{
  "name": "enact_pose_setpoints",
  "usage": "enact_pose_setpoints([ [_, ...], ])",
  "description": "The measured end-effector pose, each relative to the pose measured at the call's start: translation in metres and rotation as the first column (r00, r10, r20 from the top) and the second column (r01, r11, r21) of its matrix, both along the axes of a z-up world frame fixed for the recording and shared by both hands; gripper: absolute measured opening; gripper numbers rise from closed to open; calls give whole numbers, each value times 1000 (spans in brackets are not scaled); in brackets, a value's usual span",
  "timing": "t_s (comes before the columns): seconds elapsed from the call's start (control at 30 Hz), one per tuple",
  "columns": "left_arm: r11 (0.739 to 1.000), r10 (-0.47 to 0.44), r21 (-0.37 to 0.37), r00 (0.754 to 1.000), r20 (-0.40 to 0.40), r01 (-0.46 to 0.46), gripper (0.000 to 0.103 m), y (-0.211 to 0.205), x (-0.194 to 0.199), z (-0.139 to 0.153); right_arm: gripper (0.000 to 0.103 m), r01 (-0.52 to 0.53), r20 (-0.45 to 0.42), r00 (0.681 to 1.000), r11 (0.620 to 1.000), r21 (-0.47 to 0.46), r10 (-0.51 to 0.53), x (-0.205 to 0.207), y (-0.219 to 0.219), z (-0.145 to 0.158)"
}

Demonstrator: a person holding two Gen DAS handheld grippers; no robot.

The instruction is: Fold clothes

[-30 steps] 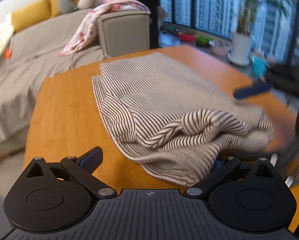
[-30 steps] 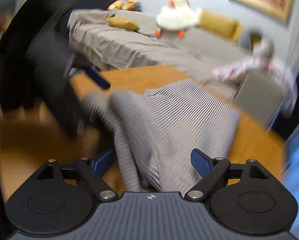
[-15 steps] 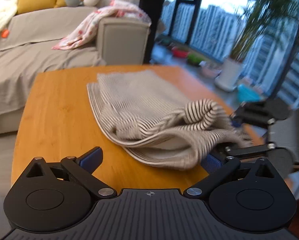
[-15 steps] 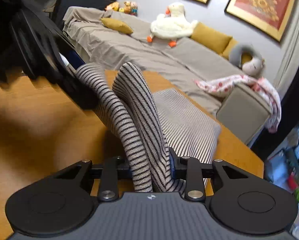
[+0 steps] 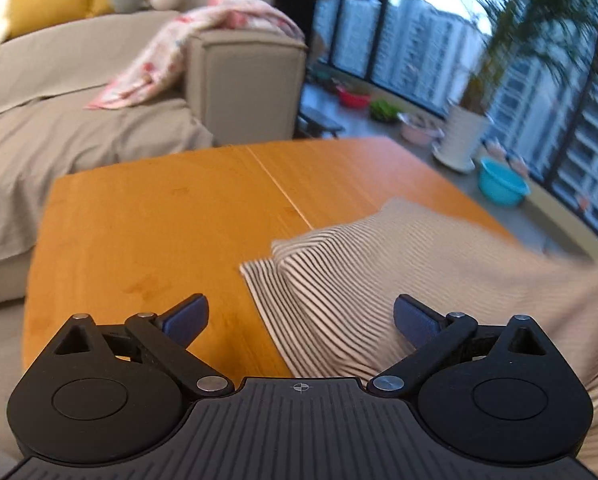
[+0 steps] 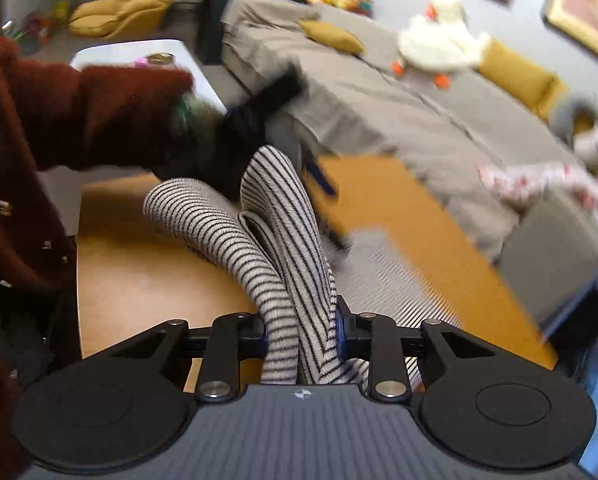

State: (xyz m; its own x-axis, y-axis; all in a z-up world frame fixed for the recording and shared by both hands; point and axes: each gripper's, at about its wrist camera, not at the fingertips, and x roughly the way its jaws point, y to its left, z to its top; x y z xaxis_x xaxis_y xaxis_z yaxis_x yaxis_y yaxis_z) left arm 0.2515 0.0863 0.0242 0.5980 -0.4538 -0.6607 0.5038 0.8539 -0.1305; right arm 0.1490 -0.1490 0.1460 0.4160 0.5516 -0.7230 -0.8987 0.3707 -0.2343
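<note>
Though bunched, striped garment (image 6: 299, 280) between right jaws

garment (image 6: 295, 248): cream, black stripes | table (image 5: 159, 220): orange | sleeve (image 6: 79, 116): rust-red

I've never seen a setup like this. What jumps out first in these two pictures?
First, the striped garment: two rolled folds of it rise from the right claw, which is clamped shut on them at the bottom of the right view. The rest lies on the orange wooden table, where the left claw gapes open over its edge. Behind, a white plush duck sits on the grey sofa.
</note>
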Motion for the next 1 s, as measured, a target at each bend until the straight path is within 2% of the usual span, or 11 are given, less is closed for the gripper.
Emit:
enact_pose_setpoints([
  [0.13, 996, -85, 1, 996, -37, 85, 98, 7, 8, -18, 30, -69, -31, 997, 997, -15, 69, 50, 13, -12],
  [0.23, 997, -69, -33, 995, -73, 67, 97, 20, 8, -27, 32, -121, -56, 991, 992, -25, 120, 88, 23, -22],
  [0.27, 997, -59, -53, 994, -87, 54, 97, 25, 9, -29, 34, -108, -75, 992, 994, -27, 105, 105, 26, -35],
  [0.33, 997, -22, -80, 995, -96, 15, 96, 38, 10, -27, 41, -50, -94, 994, 999, -14, 48, 127, 24, -59],
  [0.4, 994, 19, -103, 995, -97, -29, 97, 51, 11, -21, 56, 13, -108, 994, 1000, 15, -11, 141, 21, -73],
  [0.47, 991, 47, -118, 995, -82, -57, 98, 61, 6, -11, 74, 71, -113, 991, 996, 57, -64, 144, 16, -74],
  [0.57, 987, 52, -148, 998, -35, -57, 98, 65, 1, 11, 86, 128, -94, 988, 989, 75, -121, 142, 6, -70],
  [0.6, 987, 47, -153, 999, -13, -48, 99, 63, -1, 18, 87, 150, -93, 985, 985, 82, -142, 140, 2, -67],
  [0.73, 988, 5, -155, 998, 67, 6, 102, 44, -1, 40, 103, 232, -39, 973, 963, 135, -229, 139, -17, -51],
  [0.87, 991, -43, -126, 996, 82, 53, 102, 21, 9, 42, 103, 305, -16, 951, 932, 195, -308, 141, -35, -39],
  [1.0, 990, -67, -121, 995, 75, 75, 102, 7, 21, 39, 103, 434, 10, 896, 880, 194, -444, 155, -47, -49],
])
